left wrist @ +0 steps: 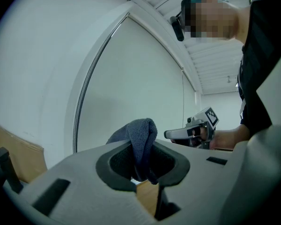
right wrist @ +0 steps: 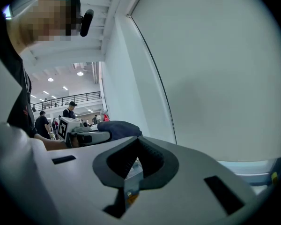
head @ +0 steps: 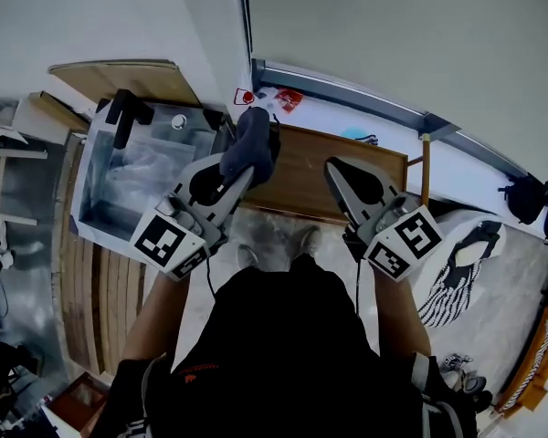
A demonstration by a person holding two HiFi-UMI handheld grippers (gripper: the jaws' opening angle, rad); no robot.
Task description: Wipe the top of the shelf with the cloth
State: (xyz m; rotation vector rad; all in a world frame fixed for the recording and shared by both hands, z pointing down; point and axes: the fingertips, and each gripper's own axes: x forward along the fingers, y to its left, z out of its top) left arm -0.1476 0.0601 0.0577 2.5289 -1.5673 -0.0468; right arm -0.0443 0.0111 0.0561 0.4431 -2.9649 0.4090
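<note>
The pale wall [head: 393,44] fills the upper part of the head view. Below it stands the person [head: 283,354], in dark clothes, seen from above. In front of the person's feet lies the brown wooden top of the shelf [head: 315,167], its far edge against the base of the wall. To its left sits a clear plastic bin [head: 132,176] with a black handle on its rim.

Both grippers are held above the shelf, side by side and apart from each other. The left gripper [head: 245,162] points toward the left end of the shelf top. In the left gripper view its jaws [left wrist: 138,165] are clamped on the dark blue-grey cloth [left wrist: 141,132], which passes between the pads and bunches up in a rounded fold past the fingertips. In the head view the cloth [head: 253,138] sticks out beyond the left gripper's tip, over the corner where the shelf meets the bin; I cannot tell whether it touches the wood.

The right gripper [head: 340,176] hovers over the middle of the shelf top. Its own view shows the jaws [right wrist: 136,158] drawn together with nothing between them, and the cloth [right wrist: 119,128] off to its left on the other gripper.
</note>
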